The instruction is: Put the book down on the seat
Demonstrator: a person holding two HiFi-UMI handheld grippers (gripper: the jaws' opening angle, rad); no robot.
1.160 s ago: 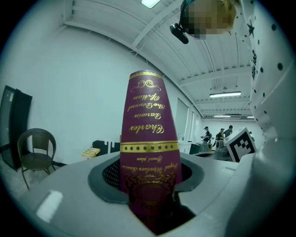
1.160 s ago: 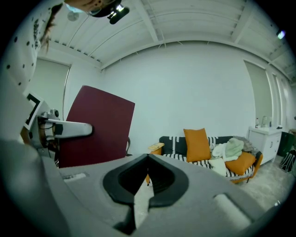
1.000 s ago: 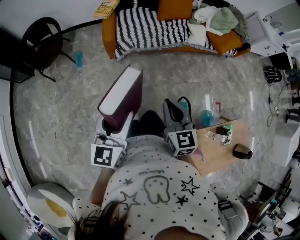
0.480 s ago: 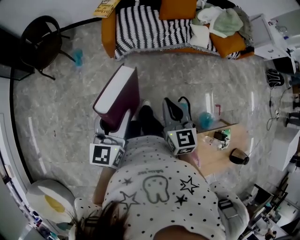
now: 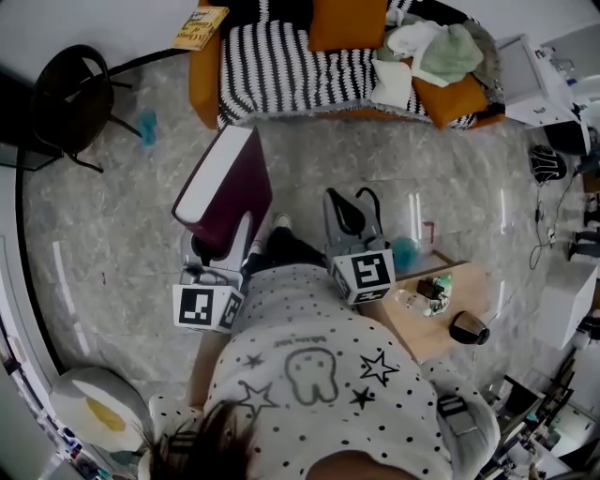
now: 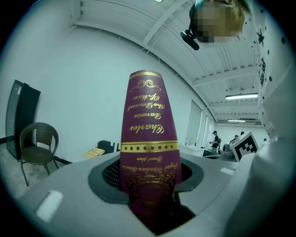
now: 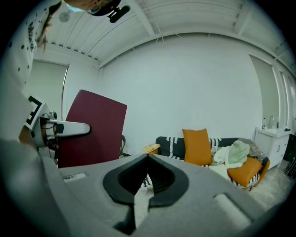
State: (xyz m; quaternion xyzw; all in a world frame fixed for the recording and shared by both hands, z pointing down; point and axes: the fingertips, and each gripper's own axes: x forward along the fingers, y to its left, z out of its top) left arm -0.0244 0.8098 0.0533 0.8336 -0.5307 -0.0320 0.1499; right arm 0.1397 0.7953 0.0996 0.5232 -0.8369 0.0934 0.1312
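A thick maroon book (image 5: 225, 183) with gold lettering on its spine (image 6: 149, 139) stands on end in my left gripper (image 5: 218, 246), which is shut on its lower end. The left gripper view has the jaws (image 6: 150, 194) clamped on the spine. My right gripper (image 5: 344, 208) is held beside it, shut and empty, its jaws (image 7: 147, 178) nearly touching. The book's cover (image 7: 92, 127) shows at the left of the right gripper view. Ahead stands an orange sofa with a black-and-white striped seat (image 5: 281, 56) (image 7: 173, 143).
An orange cushion (image 5: 347, 23) and a pile of clothes (image 5: 431, 47) lie on the sofa, a yellow book (image 5: 200, 26) by its left arm. A black chair (image 5: 70, 98) stands left; a low wooden table (image 5: 441, 300) with small items stands right.
The person has stepped toward the sofa, carrying both grippers and the book with them. The book has shifted left in the head view. Neither grip has changed.
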